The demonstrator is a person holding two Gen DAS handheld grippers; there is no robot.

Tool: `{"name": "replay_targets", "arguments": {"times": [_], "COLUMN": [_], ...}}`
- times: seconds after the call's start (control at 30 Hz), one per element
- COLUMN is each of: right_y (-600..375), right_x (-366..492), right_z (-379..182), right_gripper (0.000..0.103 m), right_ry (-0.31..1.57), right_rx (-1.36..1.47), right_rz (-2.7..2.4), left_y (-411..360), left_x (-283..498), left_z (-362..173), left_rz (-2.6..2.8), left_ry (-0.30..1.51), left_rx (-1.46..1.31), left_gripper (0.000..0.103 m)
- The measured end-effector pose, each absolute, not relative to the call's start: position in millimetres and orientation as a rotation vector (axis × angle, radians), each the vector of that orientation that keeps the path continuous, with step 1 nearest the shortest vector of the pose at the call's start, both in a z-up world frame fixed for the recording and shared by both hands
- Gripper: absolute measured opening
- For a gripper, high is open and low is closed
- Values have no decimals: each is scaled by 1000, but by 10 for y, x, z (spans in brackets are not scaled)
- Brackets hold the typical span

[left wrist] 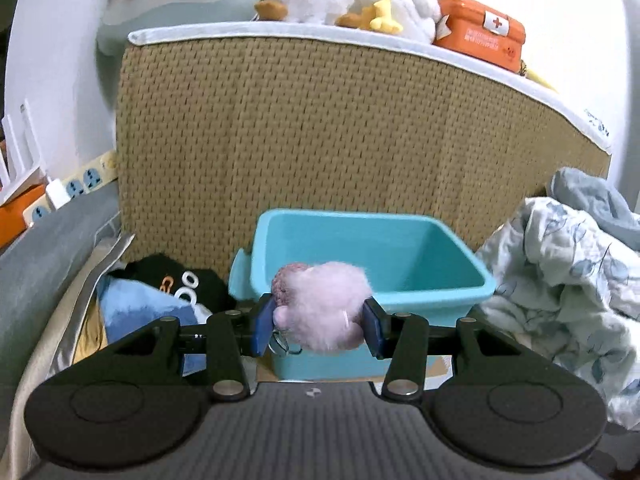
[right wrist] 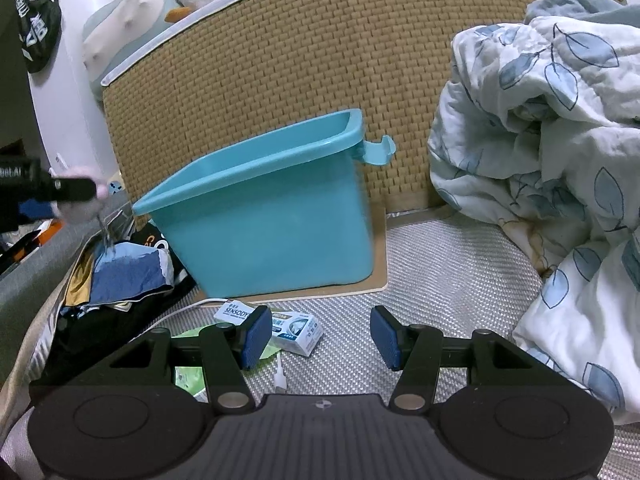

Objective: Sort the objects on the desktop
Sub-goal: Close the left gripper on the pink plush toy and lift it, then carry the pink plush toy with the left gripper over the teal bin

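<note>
We see our left gripper (left wrist: 318, 322) with its jaws clamped on a fluffy pink plush keychain (left wrist: 324, 304), held in the air just in front of the teal bin (left wrist: 420, 248). Our right gripper (right wrist: 316, 334) has its jaws apart and empty above the woven mat (right wrist: 440, 280), beside a Sensodyne toothpaste box (right wrist: 296, 330). The bin stands against the wicker panel (right wrist: 280, 60), near the leaf-print quilt (right wrist: 560, 140).

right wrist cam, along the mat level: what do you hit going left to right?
Pile of dark and blue clothes → teal bin → bare woven mat → leaf-print quilt. The toothpaste box lies nearer, below the bin, so I left it out of the order.
</note>
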State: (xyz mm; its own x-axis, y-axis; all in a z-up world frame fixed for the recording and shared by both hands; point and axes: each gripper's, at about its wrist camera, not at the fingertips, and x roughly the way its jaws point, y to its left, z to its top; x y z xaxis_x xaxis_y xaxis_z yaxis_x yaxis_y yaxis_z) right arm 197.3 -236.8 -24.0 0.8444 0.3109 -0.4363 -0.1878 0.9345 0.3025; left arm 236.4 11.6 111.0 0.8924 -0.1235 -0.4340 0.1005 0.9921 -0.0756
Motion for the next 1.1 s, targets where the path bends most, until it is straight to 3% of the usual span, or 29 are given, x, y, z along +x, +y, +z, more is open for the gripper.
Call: {"name": "replay_targets", "arguments": {"times": [1.1], "right_y": [-2442], "right_x": [2016], "right_z": [-182], "right_gripper": [59], "right_ry": [496], "right_rx": [277], "right_rz": [250], "left_y": [-314], "left_x": [3427], "left_z": [1408], "left_rz": [-101], "left_ry": [555], "left_rx": [-54], "left_gripper": [49]}}
